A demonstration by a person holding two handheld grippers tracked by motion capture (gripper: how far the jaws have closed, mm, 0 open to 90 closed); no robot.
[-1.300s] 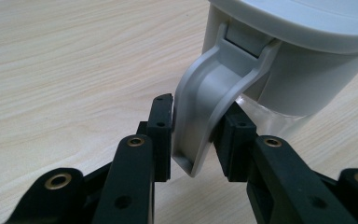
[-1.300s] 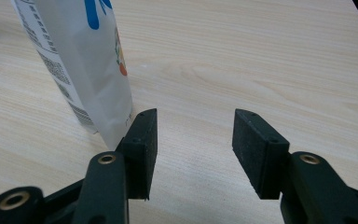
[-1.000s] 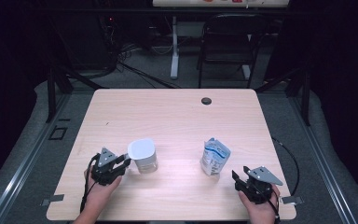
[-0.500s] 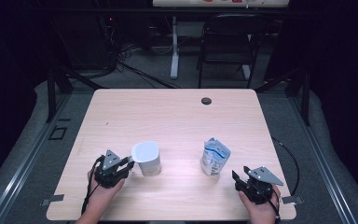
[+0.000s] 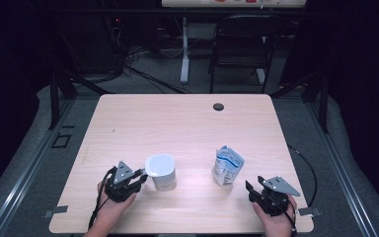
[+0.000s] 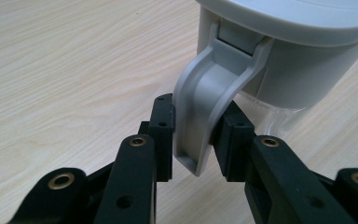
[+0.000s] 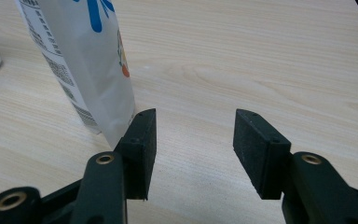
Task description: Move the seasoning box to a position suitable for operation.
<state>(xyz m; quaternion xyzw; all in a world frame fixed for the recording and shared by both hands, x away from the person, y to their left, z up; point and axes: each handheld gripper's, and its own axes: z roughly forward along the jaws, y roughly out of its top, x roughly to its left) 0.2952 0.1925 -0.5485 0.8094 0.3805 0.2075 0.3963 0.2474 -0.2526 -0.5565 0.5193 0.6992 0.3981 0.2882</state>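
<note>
The wooden table (image 5: 187,128) carries 2 things toward its near edge, well apart from each other, and a small dark round grommet (image 5: 218,106) close to its far edge.

The white jug (image 5: 160,172) with a grey lid stands upright on the near left part of the table. Its grey handle (image 6: 205,112) points toward the person, curving down from the lid's rim in the left gripper view, with a clear lower body just behind it.

The white pouch (image 5: 226,165), printed with blue marks and a panel of small text, stands upright on the near right part. In the right gripper view it rises at the left (image 7: 81,60), just beside the nearer jaw.

The left gripper (image 5: 137,177) sits at the jug's left side, held in a hand at the table's near edge. Its 2 jaws are clenched on the jug's handle, 1 pad on each side of it.

The right gripper (image 5: 252,189) rests near the right front corner, close to the pouch. Its jaws stand apart with bare table between them.
</note>
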